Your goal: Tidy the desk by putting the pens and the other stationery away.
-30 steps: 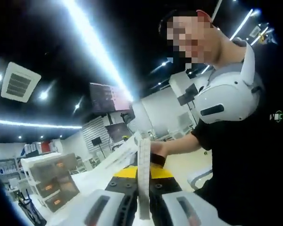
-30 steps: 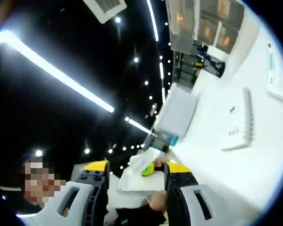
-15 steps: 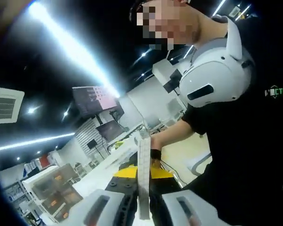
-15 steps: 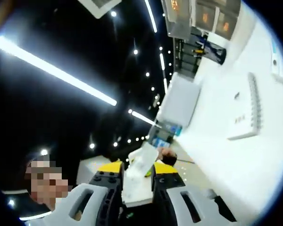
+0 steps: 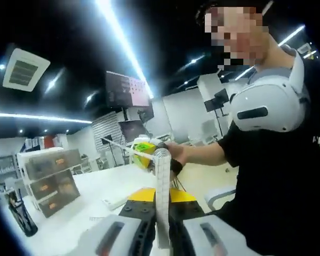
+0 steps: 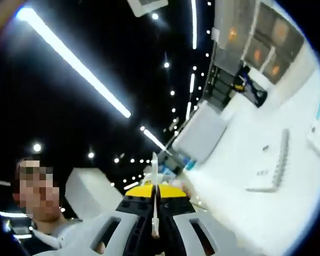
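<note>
Legible text: none | person's black shirt point(image 5: 288, 176): small green-white logo at chest, cut off, unreadable | wall screen point(image 5: 127, 90): blurred

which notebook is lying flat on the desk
The spiral notebook out on the white desk; the other notebook is gripped edge-on in the left gripper's jaws.

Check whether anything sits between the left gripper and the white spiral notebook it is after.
Nothing visible does: the left gripper is already shut on the white spiral notebook, seen edge-on between its fingers. The right gripper clamps a thin white sheet too.
</note>
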`<act>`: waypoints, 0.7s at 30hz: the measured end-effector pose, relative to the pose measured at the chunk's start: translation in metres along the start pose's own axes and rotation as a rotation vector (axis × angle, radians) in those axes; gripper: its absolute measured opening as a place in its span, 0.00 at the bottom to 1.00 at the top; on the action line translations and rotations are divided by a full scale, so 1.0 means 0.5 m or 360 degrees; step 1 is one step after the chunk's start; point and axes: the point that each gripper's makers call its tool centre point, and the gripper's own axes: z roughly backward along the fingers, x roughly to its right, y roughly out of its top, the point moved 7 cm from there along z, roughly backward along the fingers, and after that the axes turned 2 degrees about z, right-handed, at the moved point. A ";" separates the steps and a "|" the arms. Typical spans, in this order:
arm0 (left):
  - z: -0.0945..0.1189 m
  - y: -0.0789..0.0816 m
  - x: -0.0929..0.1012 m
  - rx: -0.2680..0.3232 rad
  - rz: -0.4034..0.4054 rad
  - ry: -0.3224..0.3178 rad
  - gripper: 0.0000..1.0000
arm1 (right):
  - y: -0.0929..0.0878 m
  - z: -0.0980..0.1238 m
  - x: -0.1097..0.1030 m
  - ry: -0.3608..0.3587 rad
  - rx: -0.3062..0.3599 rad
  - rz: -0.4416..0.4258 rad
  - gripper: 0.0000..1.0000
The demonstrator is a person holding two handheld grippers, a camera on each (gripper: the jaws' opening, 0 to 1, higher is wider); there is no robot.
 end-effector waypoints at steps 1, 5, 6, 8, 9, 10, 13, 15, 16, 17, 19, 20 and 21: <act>0.000 0.000 -0.001 0.0006 0.0018 0.0001 0.07 | 0.002 0.000 -0.002 -0.0009 0.0001 0.0047 0.00; 0.001 0.002 -0.018 0.0076 0.0323 0.0018 0.07 | 0.015 -0.013 -0.037 -0.0053 0.0025 0.0485 0.00; 0.001 0.003 -0.025 0.0104 0.0401 0.0027 0.07 | 0.019 -0.015 -0.047 -0.0063 0.0029 0.0606 0.00; 0.002 0.004 -0.034 0.0140 0.0509 0.0041 0.07 | 0.024 -0.019 -0.065 -0.0093 0.0013 0.0873 0.00; 0.003 0.005 -0.039 0.0172 0.0553 0.0036 0.07 | 0.027 -0.023 -0.078 -0.0118 -0.0010 0.1090 0.00; 0.001 0.006 -0.039 0.0186 0.0576 0.0035 0.07 | 0.027 -0.025 -0.084 -0.0125 -0.0024 0.1180 0.00; -0.004 0.009 -0.038 0.0237 0.0670 0.0030 0.07 | 0.024 -0.033 -0.114 -0.0138 -0.0093 0.1600 0.00; -0.007 0.010 -0.039 0.0251 0.0733 0.0043 0.07 | 0.021 -0.036 -0.127 -0.0163 -0.0153 0.1859 0.00; -0.009 0.009 -0.040 0.0256 0.0780 0.0053 0.07 | 0.017 -0.038 -0.132 -0.0184 -0.0193 0.1998 0.00; -0.010 0.010 -0.041 0.0266 0.0811 0.0055 0.07 | 0.015 -0.039 -0.135 -0.0207 -0.0229 0.2107 0.00; -0.009 0.010 -0.042 0.0289 0.0882 0.0051 0.07 | 0.006 -0.043 -0.143 -0.0211 -0.0287 0.2275 0.00; -0.008 0.010 -0.043 0.0298 0.0895 0.0053 0.07 | 0.001 -0.045 -0.146 -0.0219 -0.0321 0.2347 0.00; -0.006 0.010 -0.046 0.0317 0.0936 0.0059 0.07 | -0.004 -0.047 -0.147 -0.0239 -0.0359 0.2438 0.00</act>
